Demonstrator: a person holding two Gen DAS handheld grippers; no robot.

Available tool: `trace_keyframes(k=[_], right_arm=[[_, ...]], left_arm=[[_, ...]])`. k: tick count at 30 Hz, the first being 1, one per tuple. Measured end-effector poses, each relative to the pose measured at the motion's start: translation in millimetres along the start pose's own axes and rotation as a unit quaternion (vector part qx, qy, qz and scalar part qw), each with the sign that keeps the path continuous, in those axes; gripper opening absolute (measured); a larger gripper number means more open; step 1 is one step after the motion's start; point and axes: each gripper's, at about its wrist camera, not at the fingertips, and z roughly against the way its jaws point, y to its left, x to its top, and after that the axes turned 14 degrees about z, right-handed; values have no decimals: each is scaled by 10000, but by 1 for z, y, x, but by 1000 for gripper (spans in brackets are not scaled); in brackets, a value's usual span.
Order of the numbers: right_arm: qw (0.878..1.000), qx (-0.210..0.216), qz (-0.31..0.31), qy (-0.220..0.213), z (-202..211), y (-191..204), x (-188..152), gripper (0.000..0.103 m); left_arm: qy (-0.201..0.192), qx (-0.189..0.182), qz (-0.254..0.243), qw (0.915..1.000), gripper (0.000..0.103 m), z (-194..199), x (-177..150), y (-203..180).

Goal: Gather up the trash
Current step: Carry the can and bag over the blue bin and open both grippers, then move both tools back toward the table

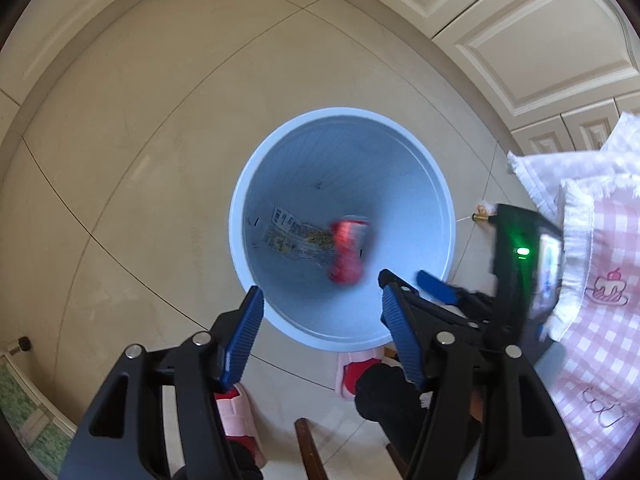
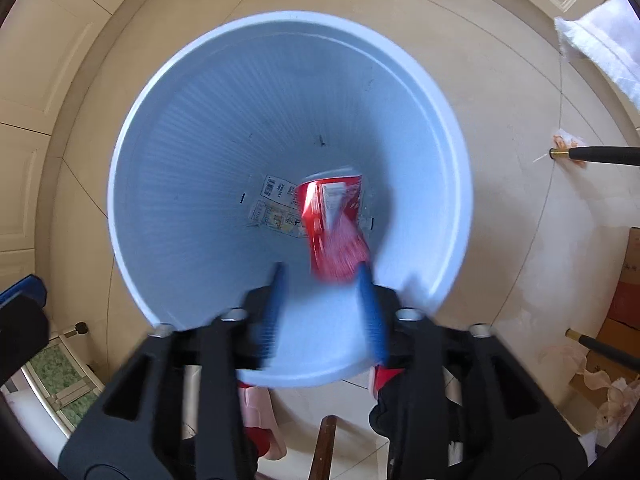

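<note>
Right wrist view: the right gripper (image 2: 322,308) hangs over the near rim of the pale blue bin (image 2: 132,128), its blue fingers (image 2: 370,320) spread apart and gripping nothing. The red wrapper (image 2: 334,232), motion-blurred, lies inside the bin just beyond the fingertips, at about 12 o'clock from the gripper and slightly toward its 1 o'clock finger, with a gap between the two. A printed label (image 2: 276,204) shows on the bin floor beneath the wrapper.

Left wrist view: the left gripper (image 1: 320,312) is likewise spread and empty above the bin's (image 1: 256,168) near rim; the wrapper (image 1: 348,252) appears at its 12 o'clock, deep inside. A pink checked cloth (image 1: 592,312) occupies 3 o'clock.
</note>
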Motion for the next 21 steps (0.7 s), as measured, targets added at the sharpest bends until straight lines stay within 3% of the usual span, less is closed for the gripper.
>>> trace_keyframes(k=[6,11,15,21], right_arm=[[9976,-281,324,-552,65,9,-14,46],[9901,-433,618,-1185,140,25,-48,46],[9806,-487,859,-1690,199,39,-84,46],[9565,-468,1132,-2648,302,63,-142,46]], left_arm=[[-247,199,-30,9995,61,12,-10,-3],[-629,92,-89,9979,61,51,-42,0],[-1173,-7,-80,9931,61,105,-72,3],[-2100,-363,-208,9768,61,206,-145,0]])
